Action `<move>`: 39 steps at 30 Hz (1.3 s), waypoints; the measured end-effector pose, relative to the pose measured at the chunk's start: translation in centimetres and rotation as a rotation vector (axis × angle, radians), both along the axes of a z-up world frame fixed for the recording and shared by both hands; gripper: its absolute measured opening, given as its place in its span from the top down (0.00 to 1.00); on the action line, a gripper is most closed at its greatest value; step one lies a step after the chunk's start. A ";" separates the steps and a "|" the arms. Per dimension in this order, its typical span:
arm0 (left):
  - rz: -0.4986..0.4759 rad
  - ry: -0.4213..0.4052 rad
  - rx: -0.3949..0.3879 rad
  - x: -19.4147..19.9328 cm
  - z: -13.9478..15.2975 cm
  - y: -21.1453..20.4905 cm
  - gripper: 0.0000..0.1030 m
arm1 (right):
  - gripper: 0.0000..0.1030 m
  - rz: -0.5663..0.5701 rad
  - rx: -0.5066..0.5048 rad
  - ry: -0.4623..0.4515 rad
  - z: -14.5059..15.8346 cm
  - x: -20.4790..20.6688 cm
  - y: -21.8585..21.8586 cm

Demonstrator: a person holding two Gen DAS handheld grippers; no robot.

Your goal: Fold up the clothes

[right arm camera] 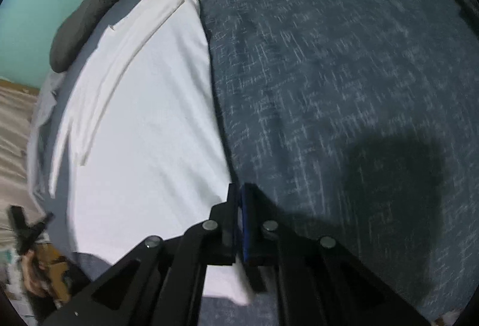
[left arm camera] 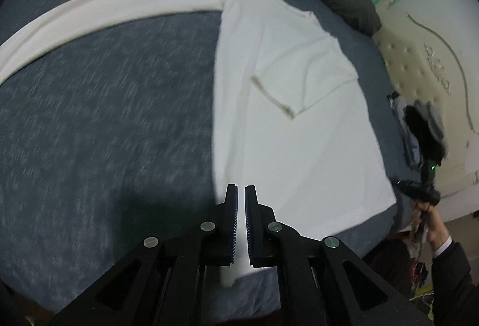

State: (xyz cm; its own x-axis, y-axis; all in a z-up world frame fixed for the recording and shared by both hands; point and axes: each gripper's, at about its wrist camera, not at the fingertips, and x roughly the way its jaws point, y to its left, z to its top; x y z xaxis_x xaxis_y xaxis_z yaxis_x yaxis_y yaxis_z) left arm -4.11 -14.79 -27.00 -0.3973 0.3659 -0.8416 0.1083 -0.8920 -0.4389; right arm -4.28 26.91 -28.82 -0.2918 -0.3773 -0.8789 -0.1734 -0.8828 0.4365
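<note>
Pinching the near hem of the white long-sleeved shirt, the left hand-held gripper is clamped on a fold of cloth, and the right hand-held gripper is likewise closed on the shirt's edge. The shirt lies spread on the blue-grey bed, one sleeve stretched out sideways.

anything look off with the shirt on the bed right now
The white shirt is only half tidy: one sleeve lies folded over the body, the other long sleeve trails straight out across the blue bedspread. No damage visible.
</note>
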 end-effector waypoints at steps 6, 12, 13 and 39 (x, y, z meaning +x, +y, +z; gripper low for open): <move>-0.007 -0.038 0.011 1.9 -1.6 -0.3 0.94 | 0.95 0.013 -0.026 -0.015 0.2 1.7 -0.2; -0.047 -0.079 -0.003 2.9 -2.8 0.8 0.91 | 0.80 0.025 -0.042 -0.006 1.4 2.3 -1.5; -0.056 -0.084 -0.005 3.0 -3.1 1.1 0.91 | 0.80 0.031 -0.041 -0.006 1.6 2.3 -1.5; -0.065 -0.088 -0.024 3.9 -3.3 0.9 0.99 | 0.80 0.006 0.030 -0.036 1.0 3.3 -1.5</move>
State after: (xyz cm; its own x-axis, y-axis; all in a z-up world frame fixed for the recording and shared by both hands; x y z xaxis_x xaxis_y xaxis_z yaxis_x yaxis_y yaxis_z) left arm -0.21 -13.85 -30.33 -0.2979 0.3675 -0.8810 0.0869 -0.9087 -0.4084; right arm -0.94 25.39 -27.81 -0.2574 -0.3524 -0.8997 -0.1832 -0.8964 0.4036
